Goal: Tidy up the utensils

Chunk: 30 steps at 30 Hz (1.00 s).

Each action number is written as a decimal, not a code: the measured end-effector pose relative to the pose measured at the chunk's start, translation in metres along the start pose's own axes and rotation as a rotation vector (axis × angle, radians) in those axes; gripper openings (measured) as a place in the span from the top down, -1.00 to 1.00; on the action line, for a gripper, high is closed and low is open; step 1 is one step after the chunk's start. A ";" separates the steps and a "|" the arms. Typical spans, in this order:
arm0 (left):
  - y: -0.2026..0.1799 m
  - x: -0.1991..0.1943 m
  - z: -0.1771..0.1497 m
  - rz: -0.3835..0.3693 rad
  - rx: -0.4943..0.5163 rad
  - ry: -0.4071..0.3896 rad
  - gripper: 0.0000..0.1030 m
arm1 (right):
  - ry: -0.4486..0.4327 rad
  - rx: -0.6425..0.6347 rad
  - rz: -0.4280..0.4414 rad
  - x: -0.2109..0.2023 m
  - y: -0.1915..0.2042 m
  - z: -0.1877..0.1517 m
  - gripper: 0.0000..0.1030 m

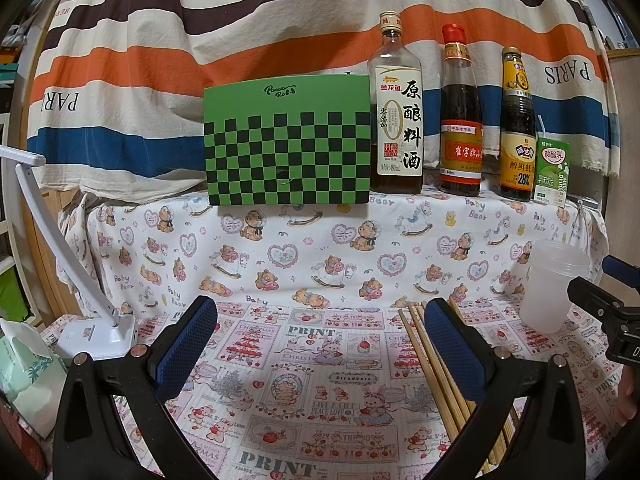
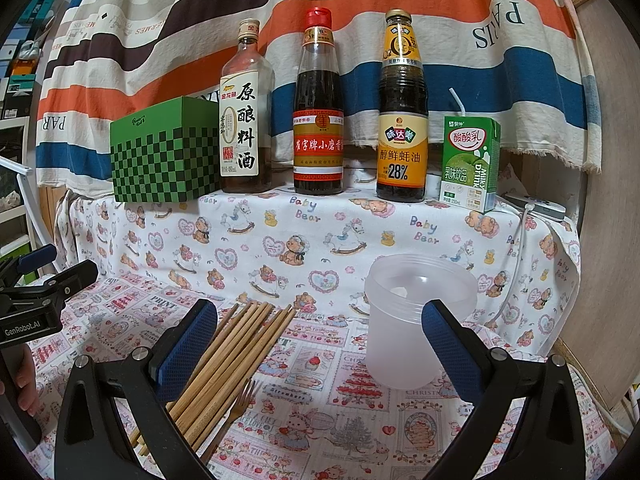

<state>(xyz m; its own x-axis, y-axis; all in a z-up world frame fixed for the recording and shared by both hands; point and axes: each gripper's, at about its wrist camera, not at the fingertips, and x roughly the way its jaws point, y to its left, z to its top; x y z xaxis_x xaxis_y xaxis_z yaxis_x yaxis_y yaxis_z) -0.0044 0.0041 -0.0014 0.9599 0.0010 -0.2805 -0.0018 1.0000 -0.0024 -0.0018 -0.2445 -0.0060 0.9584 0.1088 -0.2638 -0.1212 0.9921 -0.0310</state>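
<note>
Two grippers, both spread wide, grasping nothing: left gripper, right gripper. Bamboo chopsticks lie bundled on the printed cloth, lower left of the right wrist frame, a fork beside them. Translucent cup stands upright, right of centre.

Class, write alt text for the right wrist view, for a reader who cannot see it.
Open right tongs hover over a bundle of wooden chopsticks and a fork lying beside an empty translucent plastic cup on a printed tablecloth. Behind stand three sauce bottles, a milk drink carton and a green checkered box.
</note>
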 end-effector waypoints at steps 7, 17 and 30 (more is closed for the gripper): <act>0.000 0.000 0.000 0.000 0.000 0.000 -0.99 | 0.000 0.000 0.000 0.000 0.000 0.000 -1.00; 0.000 0.000 0.000 -0.006 0.001 0.000 -0.99 | 0.007 0.001 -0.015 0.001 0.000 -0.001 -1.00; 0.003 0.005 -0.001 -0.011 -0.002 0.025 -0.99 | 0.031 0.011 -0.030 0.004 0.001 -0.001 -1.00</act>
<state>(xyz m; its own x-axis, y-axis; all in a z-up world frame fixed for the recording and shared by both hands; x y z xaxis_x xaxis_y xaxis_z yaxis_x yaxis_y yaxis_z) 0.0002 0.0070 -0.0033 0.9524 -0.0097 -0.3046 0.0078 0.9999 -0.0075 0.0017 -0.2430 -0.0081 0.9530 0.0772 -0.2930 -0.0895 0.9956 -0.0288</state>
